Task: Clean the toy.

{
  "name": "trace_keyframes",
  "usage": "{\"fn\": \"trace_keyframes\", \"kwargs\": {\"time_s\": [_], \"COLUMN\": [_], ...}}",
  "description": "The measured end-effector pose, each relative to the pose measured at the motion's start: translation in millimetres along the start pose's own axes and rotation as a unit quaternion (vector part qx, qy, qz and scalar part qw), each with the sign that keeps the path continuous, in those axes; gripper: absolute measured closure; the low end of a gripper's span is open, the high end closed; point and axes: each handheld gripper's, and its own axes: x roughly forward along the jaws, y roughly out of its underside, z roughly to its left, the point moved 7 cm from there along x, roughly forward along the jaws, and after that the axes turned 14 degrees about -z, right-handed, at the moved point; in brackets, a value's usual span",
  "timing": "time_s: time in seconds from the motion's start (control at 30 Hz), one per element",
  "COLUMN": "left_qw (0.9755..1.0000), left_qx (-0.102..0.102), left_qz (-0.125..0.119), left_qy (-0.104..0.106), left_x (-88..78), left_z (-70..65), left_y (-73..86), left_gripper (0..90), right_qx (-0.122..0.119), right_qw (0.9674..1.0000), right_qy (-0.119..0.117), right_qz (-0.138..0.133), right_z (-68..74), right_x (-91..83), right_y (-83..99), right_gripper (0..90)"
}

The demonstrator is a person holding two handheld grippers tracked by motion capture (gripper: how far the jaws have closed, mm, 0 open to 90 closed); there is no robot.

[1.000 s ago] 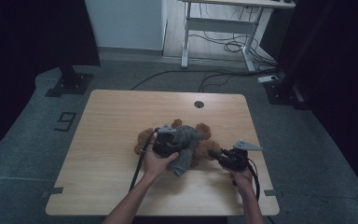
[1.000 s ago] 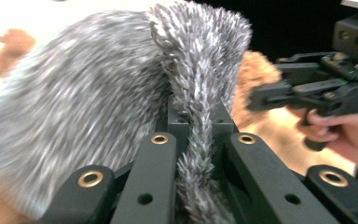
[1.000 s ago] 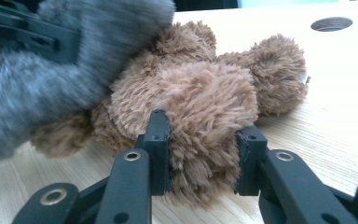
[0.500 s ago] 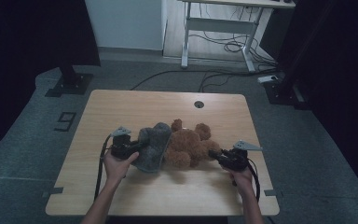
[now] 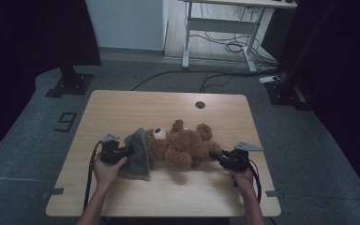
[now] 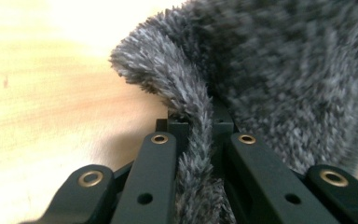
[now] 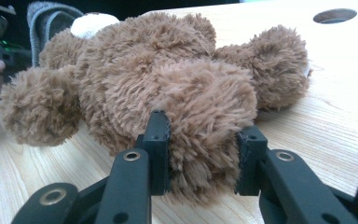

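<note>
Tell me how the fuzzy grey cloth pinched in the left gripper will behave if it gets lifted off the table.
The fuzzy grey cloth will probably hang limp: its edge already curls and folds between the left gripper jaws. It looks thin and likely light. The deep pile should resist slipping, though part of it lies against the brown plush teddy bear, so it may drag there.

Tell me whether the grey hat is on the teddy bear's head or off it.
Off. The grey hat lies on the table beside the teddy bear, whose head shows bare; the left claw pinches the hat's edge.
</note>
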Motion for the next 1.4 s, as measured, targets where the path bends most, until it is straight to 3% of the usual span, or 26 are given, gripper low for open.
{"fn": "trace_keyframes", "kwargs": {"time_s": [0.1,0.2,0.37,0.5,0.53,0.67,0.77,0.9,1.0,1.17,1.4], "left_qw": [0.9998,0.9990,0.9950,0.9919,0.9921,0.9951,0.9960,0.9955,0.9951,0.9939,0.9918], "left_qx": [0.001,0.006,-0.002,0.002,0.006,0.034,0.030,0.023,0.021,0.025,0.011], "left_qz": [-0.019,-0.042,-0.073,-0.073,-0.069,-0.036,-0.028,-0.030,-0.027,-0.039,-0.048], "left_qy": [0.005,0.016,0.068,0.104,0.105,0.085,0.080,0.086,0.093,0.101,0.118], "left_x": [-3.9,-8.5,-5.3,11.0,17.5,45.3,55.7,52.2,47.5,44.1,33.3], "left_z": [-2.2,-10.9,-39.5,-67.8,-73.4,-83.9,-81.0,-77.3,-78.0,-81.7,-84.2], "left_y": [-8.6,-30.3,-69.1,-90.2,-92.5,-90.1,-83.3,-75.8,-69.9,-61.1,-50.2], "left_gripper": [83.7,83.7,83.5,83.5,83.5,83.3,83.1,83.4,83.5,83.7,83.8], "right_qx": [-0.002,-0.007,-0.024,-0.030,-0.031,-0.033,-0.036,-0.034,-0.037,-0.055,-0.052], "right_qw": [1.0000,0.9999,0.9994,0.9992,0.9991,0.9990,0.9990,0.9989,0.9985,0.9960,0.9962], "right_qy": [0.003,0.011,0.025,0.026,0.028,0.029,0.028,0.032,0.039,0.069,0.062], "right_qz": [0.001,-0.001,-0.003,-0.004,-0.004,-0.004,-0.004,-0.001,0.008,-0.015,-0.032], "right_z": [-0.3,-0.9,-0.6,-0.6,-0.9,-1.5,-0.8,-0.8,0.8,8.2,20.4], "right_x": [0.6,1.6,4.1,3.4,3.6,3.5,2.7,3.3,2.2,-6.2,-2.2], "right_y": [0.1,-1.0,-2.8,-3.5,-3.5,-3.5,-3.7,-2.7,-4.1,-22.9,-49.3], "right_gripper": [65.3,65.2,64.9,64.1,63.9,63.3,62.8,59.4,51.0,31.8,22.7]}}
